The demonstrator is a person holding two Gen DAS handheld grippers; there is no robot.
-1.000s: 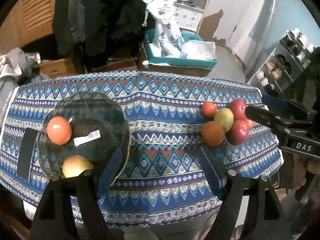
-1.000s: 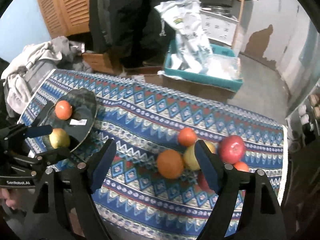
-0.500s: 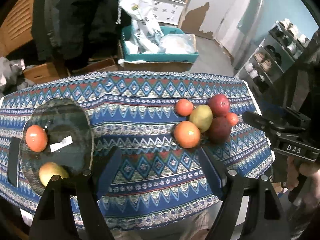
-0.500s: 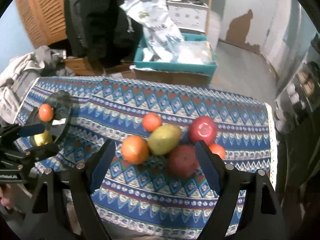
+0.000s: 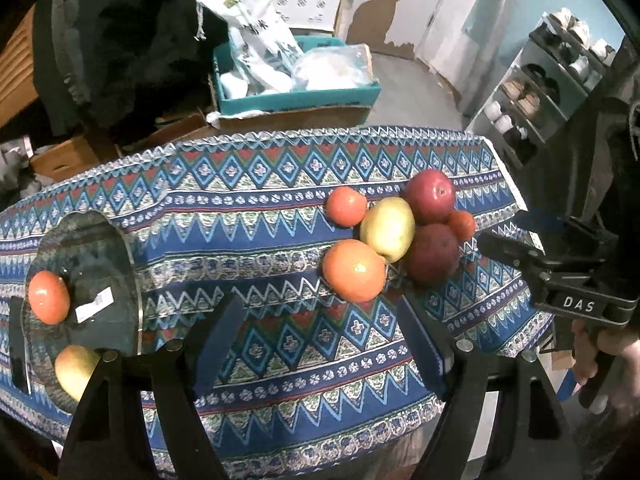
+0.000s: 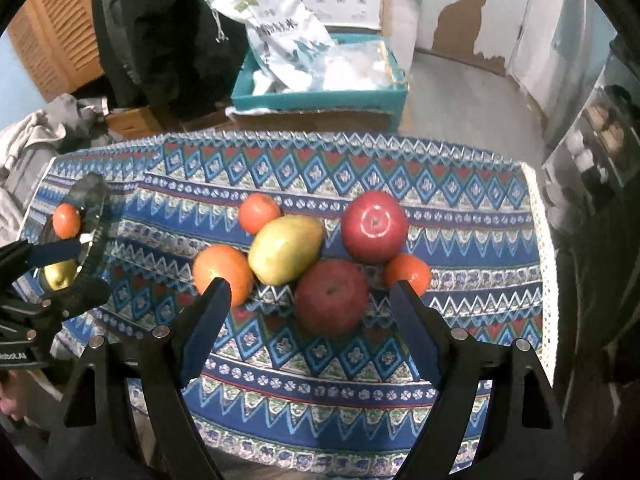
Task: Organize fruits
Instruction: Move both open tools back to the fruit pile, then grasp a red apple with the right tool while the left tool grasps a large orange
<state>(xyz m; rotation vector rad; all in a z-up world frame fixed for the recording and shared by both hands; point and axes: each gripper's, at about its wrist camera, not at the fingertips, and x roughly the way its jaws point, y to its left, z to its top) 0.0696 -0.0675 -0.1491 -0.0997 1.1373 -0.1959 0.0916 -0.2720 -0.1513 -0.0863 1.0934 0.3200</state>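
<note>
The right gripper (image 6: pixel 308 312) had closed in on the fruit pile, jaws spread around the dark red apple (image 6: pixel 332 296), perhaps not touching; left gripper (image 5: pixel 320 332) hung released

right claw (image 6: pixel 308 316): swung from the bench's middle toward the cluster of loose fruit; dark red apple (image 6: pixel 332 297) now sits between its wide-spread fingers | left claw (image 5: pixel 320 340): turned rightward off the dark glass plate (image 5: pixel 104 264); large orange (image 5: pixel 354 270) now just ahead of it, claw gaping, empty
</note>
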